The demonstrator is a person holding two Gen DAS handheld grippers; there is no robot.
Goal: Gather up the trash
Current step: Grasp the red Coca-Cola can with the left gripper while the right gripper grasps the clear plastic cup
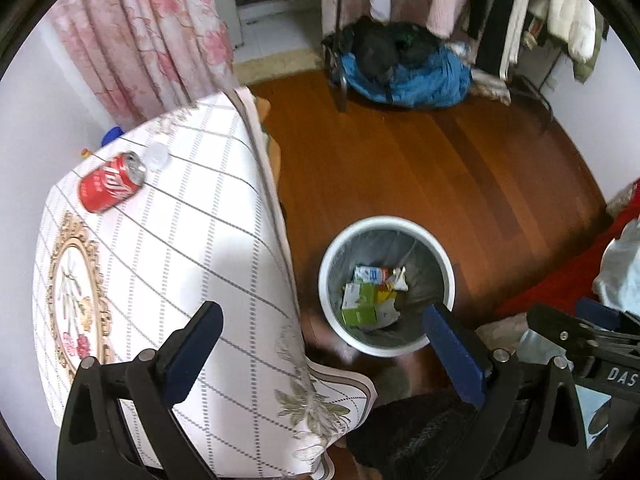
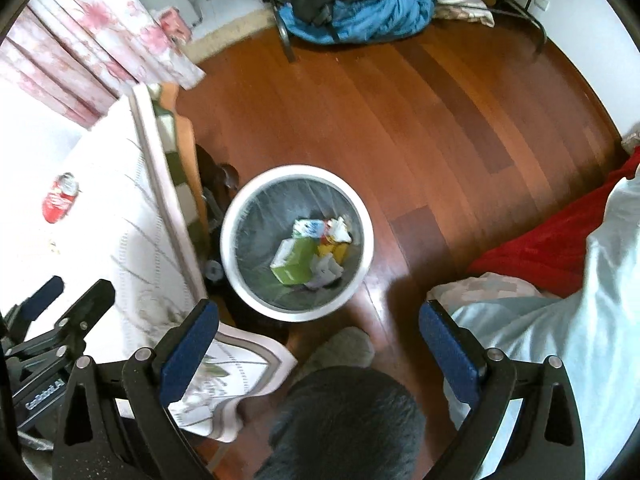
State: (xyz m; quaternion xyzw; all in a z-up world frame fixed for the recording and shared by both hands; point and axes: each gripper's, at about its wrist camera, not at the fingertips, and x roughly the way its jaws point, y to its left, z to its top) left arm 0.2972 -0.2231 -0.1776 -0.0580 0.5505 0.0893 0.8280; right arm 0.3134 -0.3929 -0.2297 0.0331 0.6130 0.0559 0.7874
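Both fingers wide, empty; bin beside tablecloth; can on top.

A red soda can lies on its side on the checked tablecloth. Beside the table, a white bin on the wooden floor holds cartons, and the left gripper hangs empty, jaws wide apart.

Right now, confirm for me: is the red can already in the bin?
No, the red can lies on its side on the tablecloth, apart from the bin.
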